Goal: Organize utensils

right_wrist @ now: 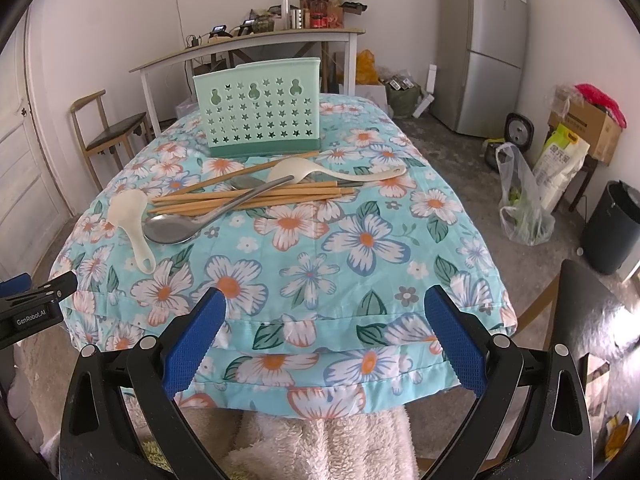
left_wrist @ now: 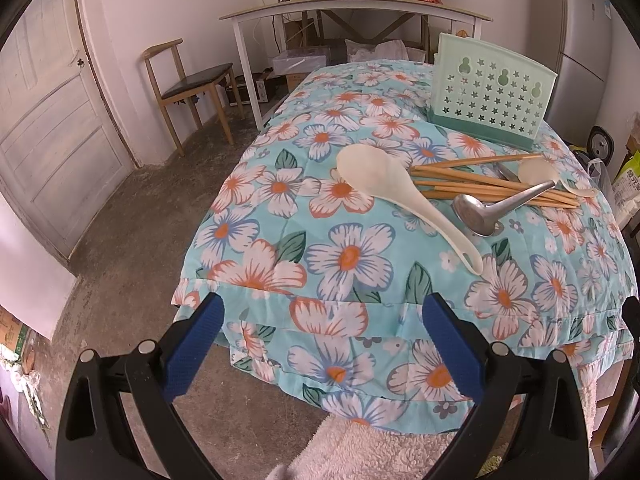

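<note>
Nearest us, our left claw and right claw both gape wide and carry nothing, poised at the near edge of the desk, which is draped in a floral quilt.

Past them, at about 11 o'clock in the right wrist view, the utensils lie in 1 loose heap. A white plastic ladle sits closest, bowl away from us and handle toward us; we judge it light, stiff and a bit slick, best pinched across the slim handle. Beside it lies a metal spoon, its handle crossing over the bundle of wooden chopsticks; we expect it to be heavier and slippery, so the neck of the handle looks the surest hold. The chopsticks are thin and likely to roll or scatter, so gripping them mid-length seems wise. A second white spoon lies behind them.

Farther still, at 12 o'clock, stands the mint-green holder, upright, pierced with star-shaped holes, and apparently not yet filled.
</note>
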Demonstrator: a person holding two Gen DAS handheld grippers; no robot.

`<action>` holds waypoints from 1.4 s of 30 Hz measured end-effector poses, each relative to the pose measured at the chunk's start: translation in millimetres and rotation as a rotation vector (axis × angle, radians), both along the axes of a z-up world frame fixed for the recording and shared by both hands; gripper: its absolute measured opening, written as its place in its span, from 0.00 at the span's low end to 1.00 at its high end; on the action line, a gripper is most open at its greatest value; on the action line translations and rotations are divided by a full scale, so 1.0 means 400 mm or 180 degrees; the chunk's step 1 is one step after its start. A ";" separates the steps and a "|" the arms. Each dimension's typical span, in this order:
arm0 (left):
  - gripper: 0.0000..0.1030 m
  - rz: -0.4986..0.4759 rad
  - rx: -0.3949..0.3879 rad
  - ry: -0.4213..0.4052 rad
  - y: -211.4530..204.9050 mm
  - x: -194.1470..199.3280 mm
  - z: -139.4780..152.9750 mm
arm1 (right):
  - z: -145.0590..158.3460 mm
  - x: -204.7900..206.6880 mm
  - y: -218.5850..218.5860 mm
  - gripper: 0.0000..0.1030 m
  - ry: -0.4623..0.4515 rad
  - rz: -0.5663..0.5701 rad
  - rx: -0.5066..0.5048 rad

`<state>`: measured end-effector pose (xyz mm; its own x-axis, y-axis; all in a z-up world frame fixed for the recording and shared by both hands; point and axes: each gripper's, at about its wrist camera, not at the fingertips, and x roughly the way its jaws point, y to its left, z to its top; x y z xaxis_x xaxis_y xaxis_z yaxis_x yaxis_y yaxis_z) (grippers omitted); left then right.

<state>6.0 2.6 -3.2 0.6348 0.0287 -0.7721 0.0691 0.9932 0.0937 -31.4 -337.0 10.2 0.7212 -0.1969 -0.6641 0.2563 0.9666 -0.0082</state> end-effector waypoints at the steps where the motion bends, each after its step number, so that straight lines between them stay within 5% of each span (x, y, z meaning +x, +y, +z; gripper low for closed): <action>1: 0.94 -0.0001 -0.0001 -0.0002 0.001 0.000 0.000 | -0.001 0.001 0.000 0.92 0.0003 0.0001 -0.0003; 29: 0.94 -0.0147 -0.0115 0.0068 -0.025 0.061 -0.043 | -0.061 0.080 -0.009 0.92 0.0225 0.0140 0.0088; 37: 0.94 -0.0386 -0.0376 -0.0336 -0.030 0.125 -0.035 | -0.104 0.146 0.006 0.92 0.0209 0.0478 0.0257; 42: 0.85 -0.0487 -0.0629 -0.0524 -0.005 0.212 -0.016 | -0.119 0.187 0.033 0.92 0.0214 0.0715 0.0296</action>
